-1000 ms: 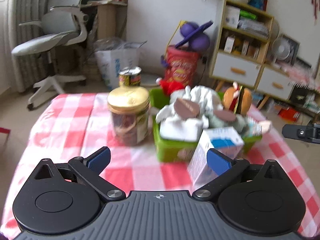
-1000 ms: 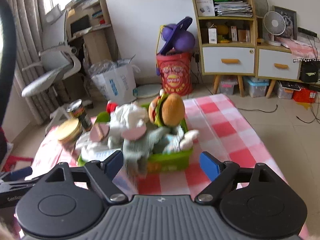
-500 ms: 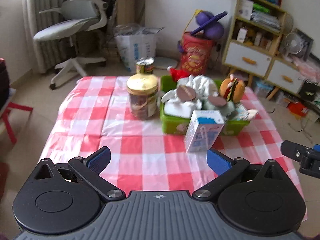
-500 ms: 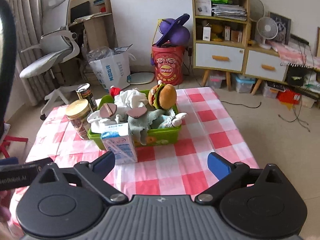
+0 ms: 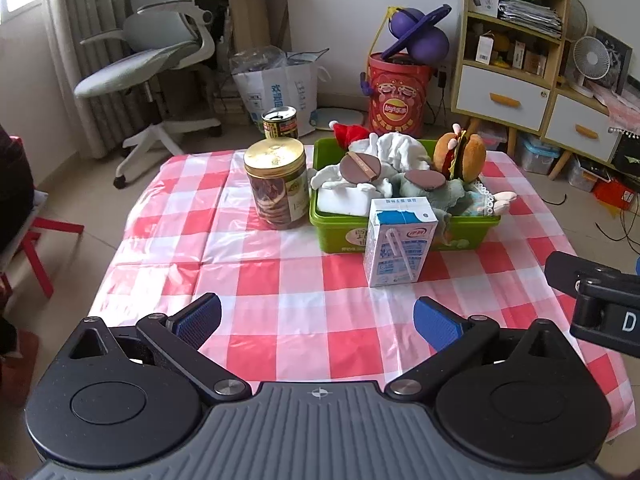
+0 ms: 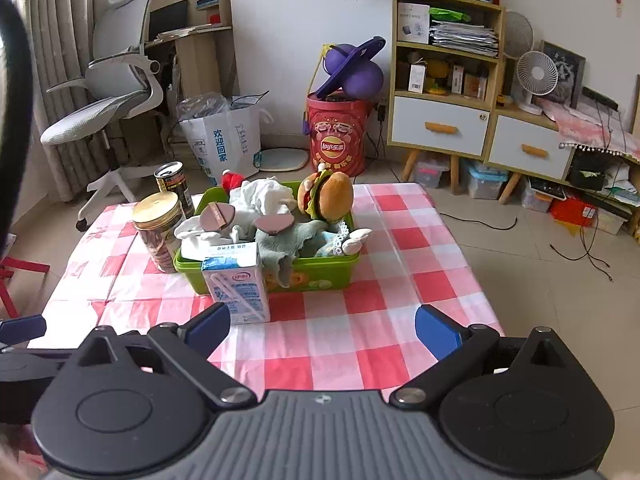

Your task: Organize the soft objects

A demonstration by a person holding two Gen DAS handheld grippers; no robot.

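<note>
White wall (image 6: 280,40), office chair (image 5: 160,56), wooden shelf (image 6: 444,64)

Left gripper (image 5: 317,318): jaws spread wide, nothing between the blue pads (image 5: 200,316), held level and pointing forward. Right gripper (image 6: 322,326): jaws likewise spread wide and empty, positioned beside the left, both at similar height.

The left gripper (image 5: 316,320) hangs over the near edge of the checked tablecloth (image 5: 280,280), jaws spread wide with nothing between them. Beyond, a milk carton (image 5: 398,252) stands against a green basket (image 5: 344,236) heaped with a burger plush (image 5: 460,156) and what seem white cloths. A gold-lidded jar (image 5: 278,184) stands just left.
</note>
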